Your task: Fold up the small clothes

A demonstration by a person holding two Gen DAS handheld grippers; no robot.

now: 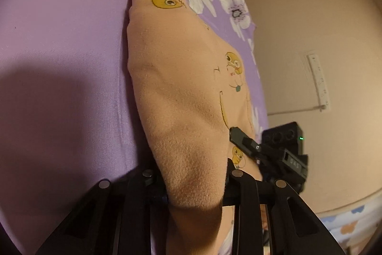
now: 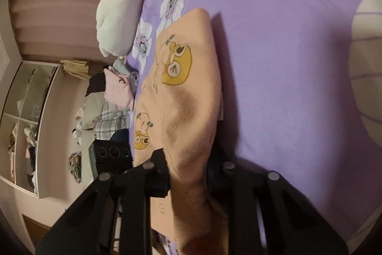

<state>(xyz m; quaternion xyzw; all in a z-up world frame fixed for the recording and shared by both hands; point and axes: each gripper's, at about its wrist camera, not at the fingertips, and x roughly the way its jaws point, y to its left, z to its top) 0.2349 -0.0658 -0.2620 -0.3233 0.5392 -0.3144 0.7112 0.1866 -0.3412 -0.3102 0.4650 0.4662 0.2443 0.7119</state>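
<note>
A small peach garment [image 1: 181,92] with yellow cartoon prints hangs stretched over a purple flowered bedsheet [image 1: 62,44]. My left gripper [image 1: 195,185] is shut on one bunched end of it; the cloth covers the fingertips. My right gripper [image 2: 188,173] is shut on the other end of the same garment [image 2: 188,78], which rises away from me above the sheet [image 2: 286,44]. The right gripper also shows in the left wrist view [image 1: 241,138] at the garment's right edge. The left gripper's body shows in the right wrist view [image 2: 112,154].
A white and orange plush toy [image 2: 119,4] lies at the sheet's far edge. A pile of clothes [image 2: 117,90] sits beside the bed, with a shelf unit [image 2: 26,116] beyond. A wall with a power strip [image 1: 318,80] is to the right in the left wrist view.
</note>
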